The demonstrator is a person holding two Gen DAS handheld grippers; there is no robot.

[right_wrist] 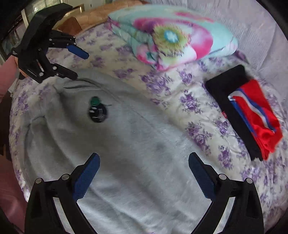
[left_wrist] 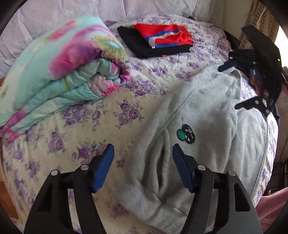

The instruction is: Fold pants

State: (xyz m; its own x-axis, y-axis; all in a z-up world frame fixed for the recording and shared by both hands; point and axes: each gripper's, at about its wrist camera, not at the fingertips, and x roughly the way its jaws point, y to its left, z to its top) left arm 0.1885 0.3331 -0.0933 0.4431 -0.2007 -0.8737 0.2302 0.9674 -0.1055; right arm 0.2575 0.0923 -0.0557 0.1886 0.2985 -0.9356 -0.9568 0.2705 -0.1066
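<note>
Pale grey fleece pants (left_wrist: 207, 115) with a round black and green patch (left_wrist: 186, 134) lie spread on the floral bedspread (left_wrist: 86, 129); they also show in the right wrist view (right_wrist: 136, 147). My left gripper (left_wrist: 143, 149) is open, hovering just above the pants' gathered end and the bedspread beside it. My right gripper (right_wrist: 144, 158) is open and empty above the middle of the pants. In the left wrist view the right gripper (left_wrist: 227, 86) is at the far right over the pants. In the right wrist view the left gripper (right_wrist: 81, 65) is at the upper left, open.
A rolled turquoise and pink quilt (left_wrist: 59, 72) lies on the bed beside the pants. A folded stack of black and red clothes (left_wrist: 158, 40) sits further off; it also shows in the right wrist view (right_wrist: 248, 115). Pale pillows (left_wrist: 75, 10) line the bed's far side.
</note>
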